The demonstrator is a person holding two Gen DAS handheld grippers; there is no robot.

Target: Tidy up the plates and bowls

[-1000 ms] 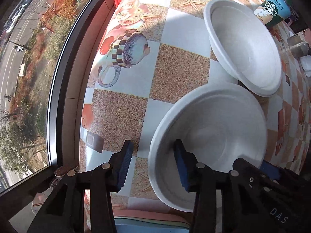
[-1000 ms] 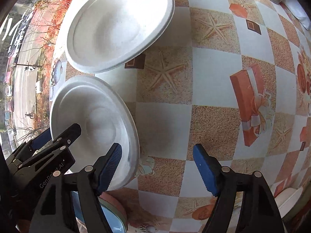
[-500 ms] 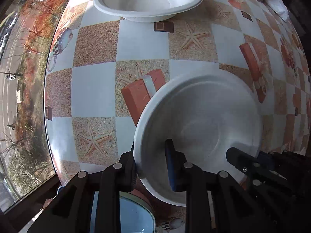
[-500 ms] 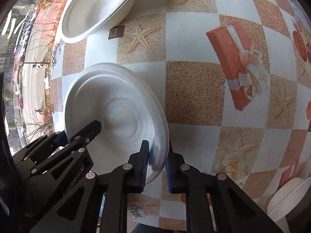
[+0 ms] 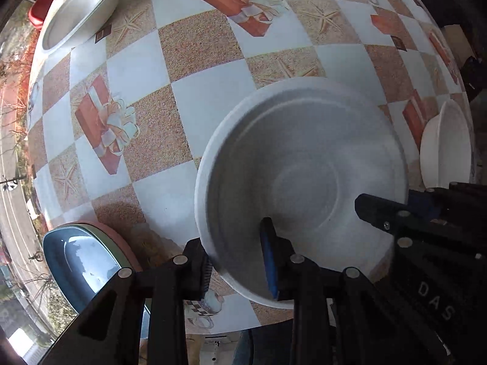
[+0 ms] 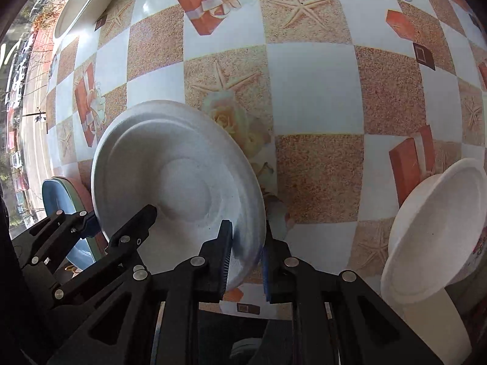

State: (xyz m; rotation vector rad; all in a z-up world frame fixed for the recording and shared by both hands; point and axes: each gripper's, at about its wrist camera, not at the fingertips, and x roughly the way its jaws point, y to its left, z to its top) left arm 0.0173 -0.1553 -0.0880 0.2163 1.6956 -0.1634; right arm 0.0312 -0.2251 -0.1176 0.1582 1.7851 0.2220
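A white paper bowl [image 5: 304, 164] is held above the patterned table by both grippers. My left gripper [image 5: 237, 261] is shut on its left rim. My right gripper [image 6: 245, 252] is shut on its right rim, and the bowl [image 6: 179, 179] fills the left of the right wrist view. A second white bowl [image 5: 79, 3] sits at the far left corner of the table and also shows in the right wrist view [image 6: 85, 0]. A third white bowl [image 6: 435, 225] stands at the table's right edge and also shows in the left wrist view [image 5: 446, 146].
A blue-and-pink dish [image 5: 82, 261] lies at the near left table edge, beside the left gripper. The tablecloth [image 6: 313, 97] is checkered with starfish and gift-box prints. A window and street lie to the left.
Both grippers, shut on the bowl, have carried it right and toward the table's near edge. The far bowl has receded to the upper left and the right-edge bowl has come closer.
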